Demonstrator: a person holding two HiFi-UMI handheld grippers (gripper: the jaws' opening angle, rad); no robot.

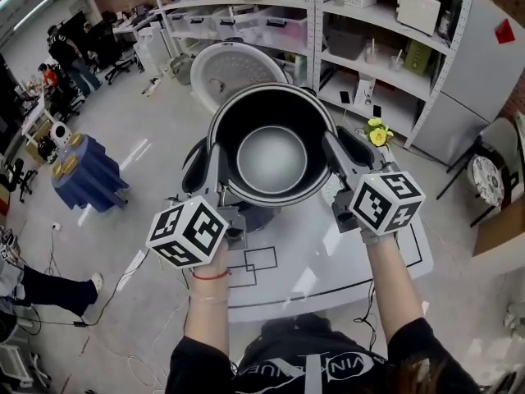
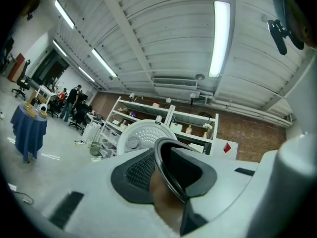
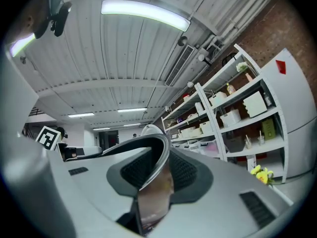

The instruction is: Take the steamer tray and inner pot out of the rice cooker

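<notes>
The dark inner pot [image 1: 271, 158] hangs in the air above the white table [image 1: 328, 261], gripped from both sides. My left gripper [image 1: 215, 156] is shut on its left rim, my right gripper [image 1: 332, 150] on its right rim. In the left gripper view the pot's black rim [image 2: 166, 165] sits clamped between the grey pads [image 2: 136, 175]. The right gripper view shows the shiny rim [image 3: 156, 165] pinched the same way. Behind the pot stands the rice cooker's open white lid [image 1: 230, 68]; the cooker body [image 1: 254, 216] is mostly hidden beneath the pot. No steamer tray is in view.
White shelving [image 1: 369, 23] with boxes fills the back and right. Yellow flowers [image 1: 376, 131] lie near the table's far right corner. A blue-draped round table [image 1: 86, 175] stands on the floor to the left, with people [image 1: 66, 56] and chairs beyond.
</notes>
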